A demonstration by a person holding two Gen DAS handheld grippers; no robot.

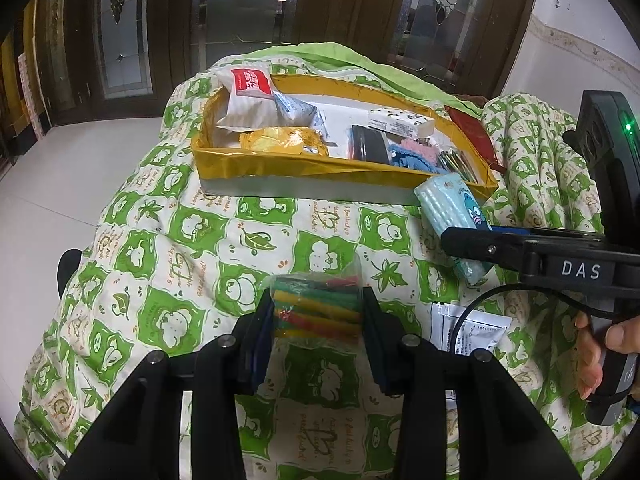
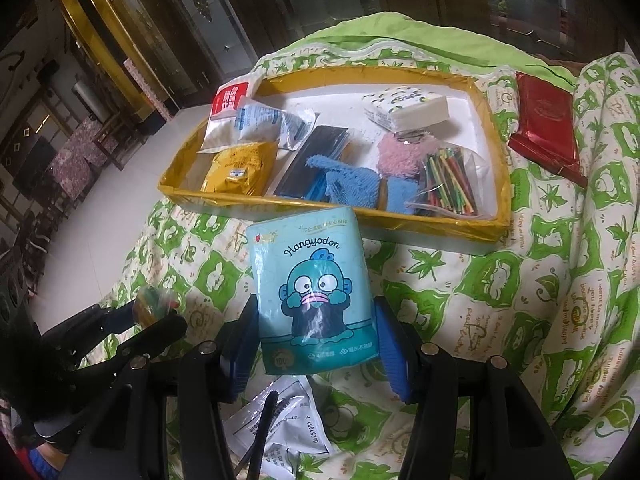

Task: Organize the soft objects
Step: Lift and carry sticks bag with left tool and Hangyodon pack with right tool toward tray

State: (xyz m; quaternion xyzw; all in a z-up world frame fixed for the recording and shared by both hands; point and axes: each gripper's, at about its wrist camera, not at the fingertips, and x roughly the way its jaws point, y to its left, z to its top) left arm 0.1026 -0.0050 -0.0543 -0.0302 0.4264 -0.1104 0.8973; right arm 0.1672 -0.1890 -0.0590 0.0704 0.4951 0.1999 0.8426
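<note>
Currently we hold both grippers above the green-and-white quilt, on the near side of the yellow-rimmed tray that we take as our landmark. Our left gripper is clamped on a clear bag of coloured sticks, its pads pressing the bag from both sides, in front of the tray's near wall and clear of it. Our right gripper is clamped on a light blue tissue pack printed with a cartoon fish; the pack's top edge lies just short of the tray's near rim. Inside the tray we note a yellow packet, white sachets, a dark flat pouch, a blue and pink plush, a white tissue pack and another bag of coloured sticks. A red packet lies on the quilt just beyond the tray's right end. A white printed sachet lies on the quilt nearer to us than the tray, under the right gripper.
</note>
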